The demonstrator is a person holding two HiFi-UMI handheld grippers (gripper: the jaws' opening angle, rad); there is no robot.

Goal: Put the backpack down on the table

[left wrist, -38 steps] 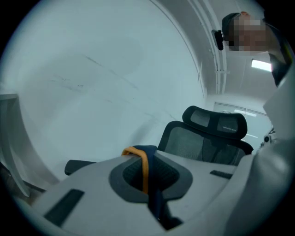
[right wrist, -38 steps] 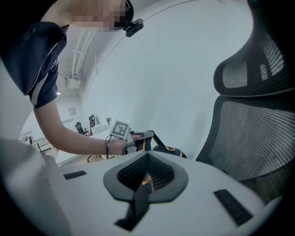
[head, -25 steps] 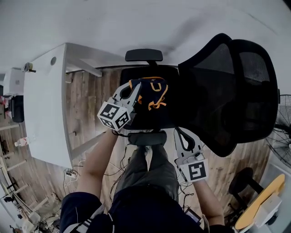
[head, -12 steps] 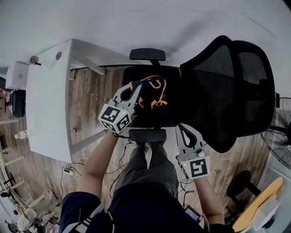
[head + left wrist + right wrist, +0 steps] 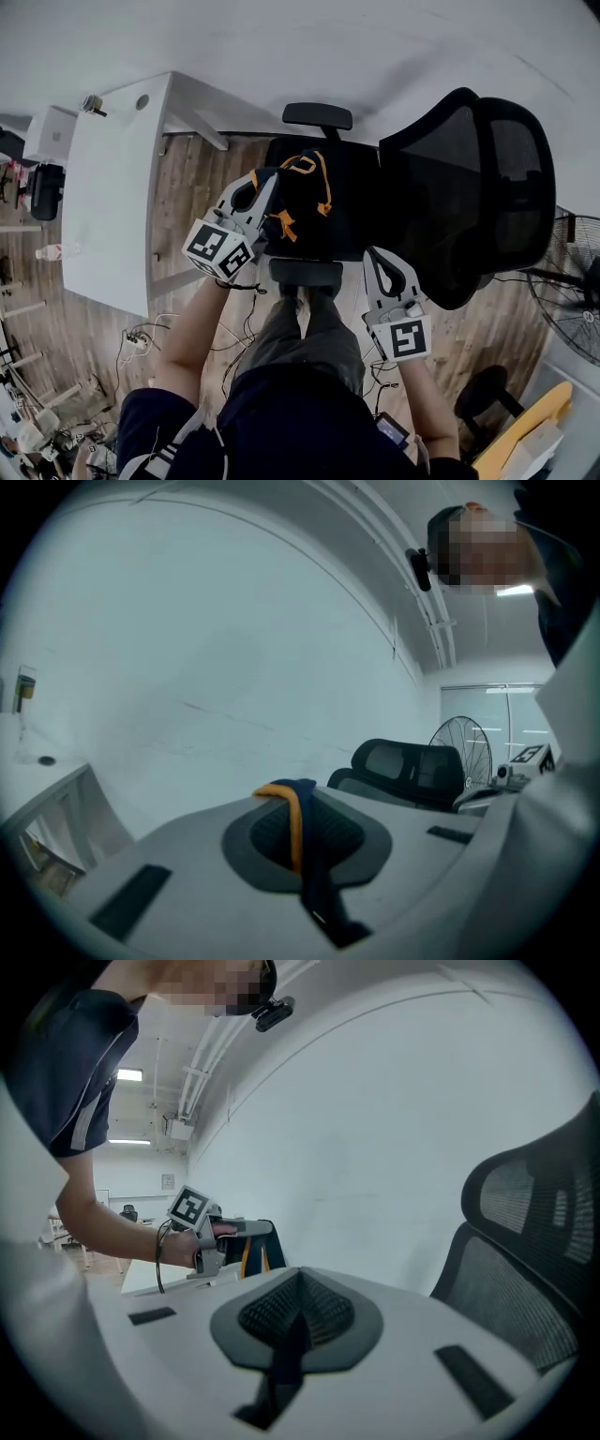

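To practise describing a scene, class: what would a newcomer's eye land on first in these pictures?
A big black mesh office chair fills the head view's right. Over its seat, a navy backpack with orange trim is held by its strap in the left tongs. A long white table stands at the left.

No text, label, brand or number is showing clearly enough to be read in any view.

One backpack [image 5: 307, 195], one left tool [image 5: 270, 180], one right tool [image 5: 376, 256], one mesh chair [image 5: 469, 187], one table [image 5: 108, 206], one fan [image 5: 568, 292].
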